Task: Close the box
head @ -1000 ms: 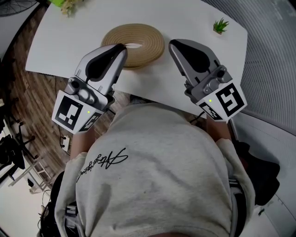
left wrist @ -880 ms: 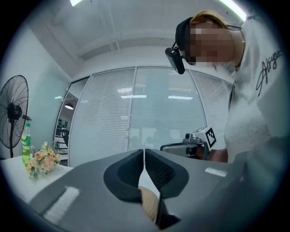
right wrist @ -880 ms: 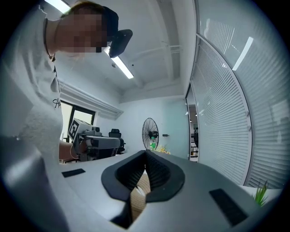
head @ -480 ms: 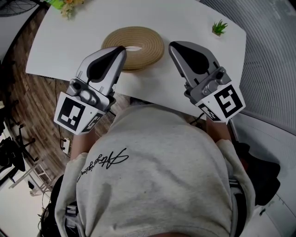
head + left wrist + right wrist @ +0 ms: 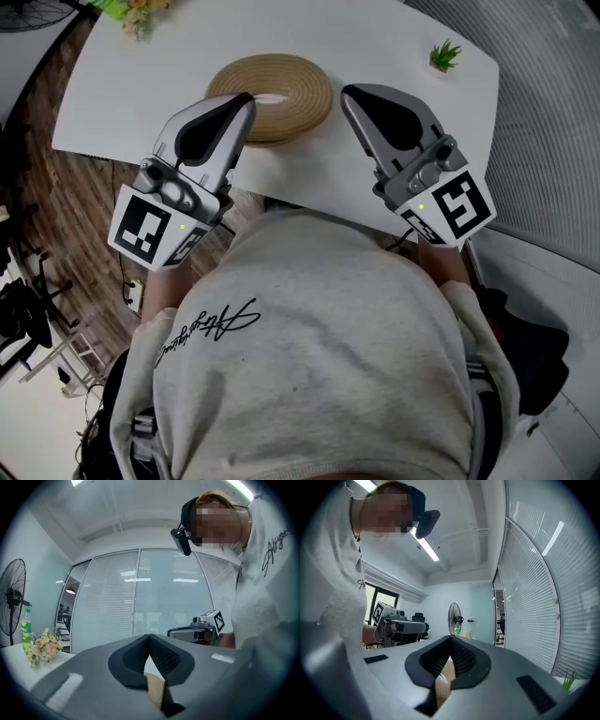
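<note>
A round, flat, tan woven box (image 5: 272,89) lies on the white table (image 5: 169,66), with a pale slot showing at its centre. My left gripper (image 5: 246,96) hovers over the box's near left edge, shut and empty. My right gripper (image 5: 349,91) is just right of the box, also shut with nothing in it. In the left gripper view the pads (image 5: 161,656) meet in a closed seam, and a strip of the tan box (image 5: 154,690) shows below them. The right gripper view shows the same: closed pads (image 5: 461,658) with the tan box (image 5: 443,682) beneath.
A small green plant (image 5: 446,52) stands at the table's far right and a bunch of flowers (image 5: 139,11) at its far left. The table's near edge (image 5: 309,192) runs just under both grippers. A standing fan (image 5: 11,597) is beyond the table, and the person's grey sweatshirt (image 5: 309,347) fills the foreground.
</note>
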{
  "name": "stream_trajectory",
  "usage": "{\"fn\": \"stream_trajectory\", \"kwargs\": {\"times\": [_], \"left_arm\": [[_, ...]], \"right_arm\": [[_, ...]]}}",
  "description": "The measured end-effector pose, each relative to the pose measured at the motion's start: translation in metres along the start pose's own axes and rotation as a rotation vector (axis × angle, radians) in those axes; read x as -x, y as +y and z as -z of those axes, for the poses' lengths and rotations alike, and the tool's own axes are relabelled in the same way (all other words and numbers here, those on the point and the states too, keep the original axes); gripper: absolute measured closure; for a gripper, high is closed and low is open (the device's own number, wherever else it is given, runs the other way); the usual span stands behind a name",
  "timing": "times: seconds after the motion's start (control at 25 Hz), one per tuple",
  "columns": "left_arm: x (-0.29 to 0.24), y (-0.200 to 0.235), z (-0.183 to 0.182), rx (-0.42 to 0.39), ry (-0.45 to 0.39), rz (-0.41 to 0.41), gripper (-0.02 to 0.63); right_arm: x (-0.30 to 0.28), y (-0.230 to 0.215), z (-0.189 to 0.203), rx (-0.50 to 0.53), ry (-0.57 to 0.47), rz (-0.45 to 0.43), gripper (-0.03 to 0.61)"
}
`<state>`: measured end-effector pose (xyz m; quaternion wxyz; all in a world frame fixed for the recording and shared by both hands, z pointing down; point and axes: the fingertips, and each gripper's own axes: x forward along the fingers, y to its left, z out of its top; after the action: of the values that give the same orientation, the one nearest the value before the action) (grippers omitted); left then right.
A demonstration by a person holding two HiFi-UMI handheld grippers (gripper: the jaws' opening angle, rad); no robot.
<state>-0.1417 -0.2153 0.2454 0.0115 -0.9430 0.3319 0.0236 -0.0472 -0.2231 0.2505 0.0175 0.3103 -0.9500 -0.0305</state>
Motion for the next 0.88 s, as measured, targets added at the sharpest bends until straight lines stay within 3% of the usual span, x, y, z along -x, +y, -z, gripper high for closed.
{"fn": "stream_trajectory", "kwargs": {"times": [0.88], "left_arm": [[-0.0026, 0.0049, 0.0026, -0.021, 0.017, -0.004, 0.614]], "right_arm": [[-0.0034, -0.0014, 0.0025, 0.042, 0.022, 0.002, 0.58]]}}
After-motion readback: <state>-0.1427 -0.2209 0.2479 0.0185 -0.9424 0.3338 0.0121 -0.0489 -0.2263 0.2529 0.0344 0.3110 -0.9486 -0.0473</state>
